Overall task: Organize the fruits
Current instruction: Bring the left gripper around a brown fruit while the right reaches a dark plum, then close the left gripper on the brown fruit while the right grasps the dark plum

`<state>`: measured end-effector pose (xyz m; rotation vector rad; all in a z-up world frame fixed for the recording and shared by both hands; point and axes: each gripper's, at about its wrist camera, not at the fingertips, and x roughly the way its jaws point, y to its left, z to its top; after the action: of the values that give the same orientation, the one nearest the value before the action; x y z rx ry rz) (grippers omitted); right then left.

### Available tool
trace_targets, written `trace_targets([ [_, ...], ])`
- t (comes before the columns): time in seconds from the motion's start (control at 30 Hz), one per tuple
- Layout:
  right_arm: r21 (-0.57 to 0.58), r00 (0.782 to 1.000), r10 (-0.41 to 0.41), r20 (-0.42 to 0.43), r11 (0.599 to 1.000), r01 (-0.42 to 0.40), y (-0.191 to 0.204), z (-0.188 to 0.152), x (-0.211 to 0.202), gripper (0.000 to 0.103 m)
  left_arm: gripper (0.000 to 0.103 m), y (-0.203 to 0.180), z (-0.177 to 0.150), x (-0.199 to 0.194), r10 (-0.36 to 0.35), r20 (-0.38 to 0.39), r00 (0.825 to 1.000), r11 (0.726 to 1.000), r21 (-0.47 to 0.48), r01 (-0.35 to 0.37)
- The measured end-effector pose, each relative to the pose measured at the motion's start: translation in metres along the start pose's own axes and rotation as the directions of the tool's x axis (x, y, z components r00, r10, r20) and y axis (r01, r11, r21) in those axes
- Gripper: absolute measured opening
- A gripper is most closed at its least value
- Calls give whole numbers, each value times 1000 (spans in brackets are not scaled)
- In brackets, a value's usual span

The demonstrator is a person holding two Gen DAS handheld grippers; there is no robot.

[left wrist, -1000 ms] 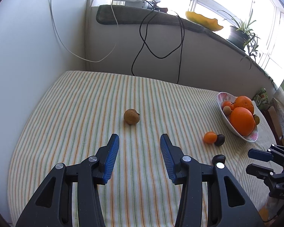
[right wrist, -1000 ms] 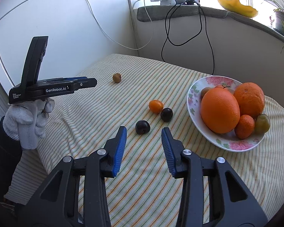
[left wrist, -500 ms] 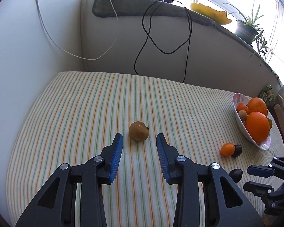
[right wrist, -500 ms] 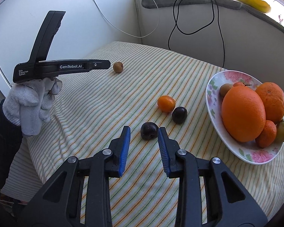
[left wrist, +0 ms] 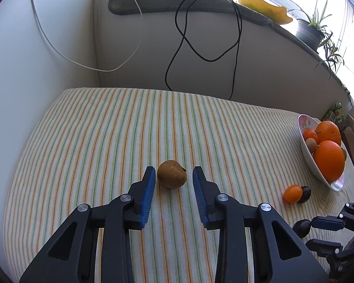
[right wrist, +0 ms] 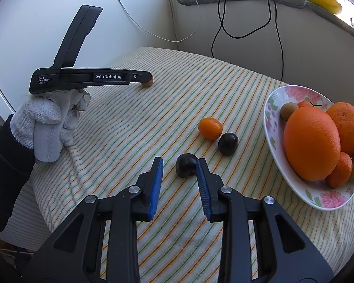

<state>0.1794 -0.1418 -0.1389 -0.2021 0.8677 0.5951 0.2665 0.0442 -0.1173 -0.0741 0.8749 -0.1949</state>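
A brown round fruit [left wrist: 171, 174] lies on the striped cloth between the fingertips of my open left gripper [left wrist: 173, 172], with small gaps on both sides. A dark plum [right wrist: 186, 165] lies just ahead of my open right gripper [right wrist: 179, 162], close to its right finger. A small orange fruit [right wrist: 210, 128] and a second dark plum [right wrist: 228, 143] lie beyond it. The flowered bowl [right wrist: 273, 139] at the right holds two big oranges [right wrist: 311, 142] and several small fruits. The left gripper body [right wrist: 92, 76] shows in the right wrist view.
The striped table [left wrist: 94, 129] stands in a corner between white walls. Cables [left wrist: 184, 37] hang down the back wall from the sill. A yellow dish [left wrist: 264, 8] and a potted plant [left wrist: 311, 31] stand on the sill. The table's front edge [right wrist: 35, 188] drops off at the lower left.
Both grippers have moved forward and down. The brown fruit now lies between the left fingertips; the near plum now lies at the right fingertips. Both sets of jaws have narrowed slightly.
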Motion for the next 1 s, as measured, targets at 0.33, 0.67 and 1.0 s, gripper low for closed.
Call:
trace_targets([
  [0.33,-4,999,-26,-17,1000,26,-1,1,8,31,26,-1,1,7,9,-10,1000,1000,3,-9],
  [0.67,3,998,-48,-39,999,48,-6,5,15,30,25,-3,0,7,18,-2,1000,1000,16,-18],
  [1.0,16,998,-48,-34,999,48,-9,3,14,25,25,-1,-1,-2,8,15,1000,1000,7,-8],
])
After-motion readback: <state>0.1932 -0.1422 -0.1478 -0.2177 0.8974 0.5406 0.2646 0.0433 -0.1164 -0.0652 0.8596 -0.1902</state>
